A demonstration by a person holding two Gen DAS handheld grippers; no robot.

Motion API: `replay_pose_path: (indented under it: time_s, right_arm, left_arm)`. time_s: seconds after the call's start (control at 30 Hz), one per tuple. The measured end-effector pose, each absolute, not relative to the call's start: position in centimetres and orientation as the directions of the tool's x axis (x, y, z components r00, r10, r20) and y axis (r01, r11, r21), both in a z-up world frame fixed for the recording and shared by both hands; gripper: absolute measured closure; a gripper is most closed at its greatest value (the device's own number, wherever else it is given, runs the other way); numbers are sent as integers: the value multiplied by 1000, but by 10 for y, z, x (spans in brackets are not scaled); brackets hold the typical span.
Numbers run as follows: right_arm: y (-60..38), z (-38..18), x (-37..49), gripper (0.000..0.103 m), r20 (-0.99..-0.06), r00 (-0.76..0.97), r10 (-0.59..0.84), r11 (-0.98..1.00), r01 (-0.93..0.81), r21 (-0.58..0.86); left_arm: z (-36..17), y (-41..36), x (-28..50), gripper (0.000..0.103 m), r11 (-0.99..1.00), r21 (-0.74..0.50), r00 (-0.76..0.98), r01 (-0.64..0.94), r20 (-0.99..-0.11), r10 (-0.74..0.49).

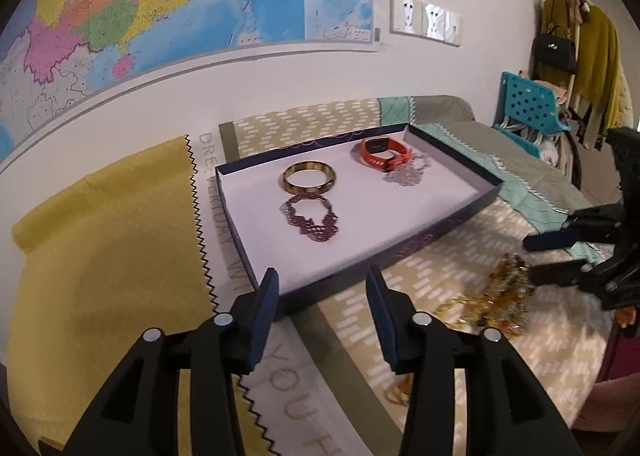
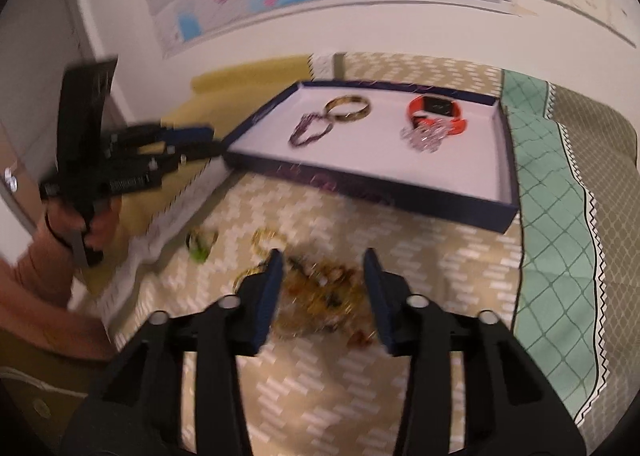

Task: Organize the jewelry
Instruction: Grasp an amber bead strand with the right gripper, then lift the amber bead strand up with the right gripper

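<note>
A navy box lid (image 1: pixel 452 225) (image 2: pixel 360 192) with a white inside lies on the patterned cloth. In it are a gold bangle (image 1: pixel 310 178) (image 2: pixel 347 108), a purple beaded necklace (image 1: pixel 314 222) (image 2: pixel 310 132), an orange watch (image 1: pixel 384 152) (image 2: pixel 436 110) and a silver piece (image 1: pixel 408 174) (image 2: pixel 424 138). My left gripper (image 1: pixel 323 280) (image 2: pixel 214 142) is open and empty over the box's near left corner. A tangle of amber and gold beads (image 1: pixel 496 296) (image 2: pixel 320 296) lies in front of the box. My right gripper (image 2: pixel 323 260) (image 1: pixel 528 256) stands open around it, pads apart from the beads.
A yellow cloth (image 1: pixel 112 248) with a zigzag edge lies left of the box. A small green piece (image 2: pixel 200 246) sits left of the bead tangle. A teal quilted cloth (image 2: pixel 552 216) covers the right side. Beyond it are a blue chair (image 1: pixel 528 112) and hanging clothes (image 1: pixel 592 56).
</note>
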State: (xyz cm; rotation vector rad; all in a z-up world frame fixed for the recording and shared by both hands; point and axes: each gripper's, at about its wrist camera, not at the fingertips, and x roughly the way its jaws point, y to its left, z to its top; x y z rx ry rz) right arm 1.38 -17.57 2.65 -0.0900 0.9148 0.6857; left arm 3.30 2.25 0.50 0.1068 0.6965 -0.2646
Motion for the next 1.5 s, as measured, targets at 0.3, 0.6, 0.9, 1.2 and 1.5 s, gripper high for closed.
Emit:
replay_pose_path:
  time_s: [0.3,0.6,0.9,1.2,1.5]
  right_arm:
    - [-164,7,20,94,-784,409,467,807,-561,187]
    - [-197,47,20,99,-685,456,568,797,-512,320]
    - [-215,109,17,99,-545,561,623,778,-515,359]
    - [-224,163,12,99,-446,650,615,787,-539,299]
    - [-226,195,9,99,-395,702,592,805,-543,240]
  left_arm:
    - [0,9,20,58,949,-17,713,315,-656,-248]
    - [-3,12,13,57,945,-52,701,323,-658,-276]
    - [-4,13,-4,57,926,-56,680,372,-663,-313]
    - [-13,7,-19,55,901,-74,634,428,-686,-357]
    - [-23,0,-24,53,889,-67,603,453,-711,-361]
